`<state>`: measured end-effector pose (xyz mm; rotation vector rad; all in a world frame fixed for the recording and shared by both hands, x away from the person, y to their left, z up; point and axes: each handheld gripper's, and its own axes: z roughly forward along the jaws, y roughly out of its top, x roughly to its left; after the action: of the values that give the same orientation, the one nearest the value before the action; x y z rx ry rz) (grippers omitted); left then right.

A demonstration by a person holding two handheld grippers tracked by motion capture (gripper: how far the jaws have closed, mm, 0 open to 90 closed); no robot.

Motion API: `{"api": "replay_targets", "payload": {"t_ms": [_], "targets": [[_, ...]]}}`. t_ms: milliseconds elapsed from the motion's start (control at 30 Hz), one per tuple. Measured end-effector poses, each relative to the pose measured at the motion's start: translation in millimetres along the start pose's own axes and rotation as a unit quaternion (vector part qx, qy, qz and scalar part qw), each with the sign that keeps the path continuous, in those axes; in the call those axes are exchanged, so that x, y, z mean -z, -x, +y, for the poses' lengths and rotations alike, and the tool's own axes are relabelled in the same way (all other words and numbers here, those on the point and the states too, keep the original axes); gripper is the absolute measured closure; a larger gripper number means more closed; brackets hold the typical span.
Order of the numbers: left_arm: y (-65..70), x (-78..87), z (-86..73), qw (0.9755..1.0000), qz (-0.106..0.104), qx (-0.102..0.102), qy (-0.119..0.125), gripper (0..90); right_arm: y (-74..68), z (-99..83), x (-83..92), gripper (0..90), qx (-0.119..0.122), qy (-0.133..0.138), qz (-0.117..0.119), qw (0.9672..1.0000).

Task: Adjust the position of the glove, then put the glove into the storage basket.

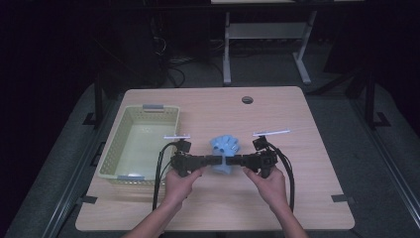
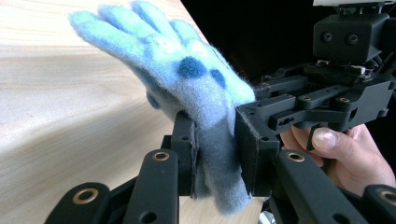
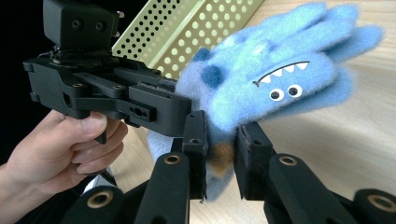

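Both grippers, L (image 1: 210, 159) & R (image 1: 237, 159), pinched blue glove (image 1: 225, 147) above surface (image 1: 307, 148); carry step. Next prob: shift over basket (image 1: 111, 148), release.

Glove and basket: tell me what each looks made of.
The glove looks like soft fleece or brushed knit, matte: fuzzy fibres stand out along its edges. The basket looks like rigid plastic, pale yellow-green with a slight sheen, its walls punched with even rows of small holes.

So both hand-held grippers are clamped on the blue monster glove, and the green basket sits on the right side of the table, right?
Not quite. The green basket sits on the left side of the table, as the high view shows. Both hand-held grippers, left and right, are clamped on the blue monster glove.
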<state>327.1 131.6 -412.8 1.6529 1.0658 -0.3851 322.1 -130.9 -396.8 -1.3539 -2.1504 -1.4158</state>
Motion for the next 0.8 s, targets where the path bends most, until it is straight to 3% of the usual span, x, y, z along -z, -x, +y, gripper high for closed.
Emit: {"api": "replay_targets", "payload": {"t_ms": [267, 800], "targets": [[-1.8, 7.7, 2.3, 1.0, 0.0, 0.0, 0.003, 69.8, -0.7, 3.1, -5.6, 76.1, -0.003, 0.0, 0.009, 1.0], [-5.3, 44.1, 15.2, 0.9996, 0.011, 0.001, 0.026, 70.4, -24.7, 30.8, -25.9, 76.1, 0.024, -0.011, 0.016, 0.9995]]}}
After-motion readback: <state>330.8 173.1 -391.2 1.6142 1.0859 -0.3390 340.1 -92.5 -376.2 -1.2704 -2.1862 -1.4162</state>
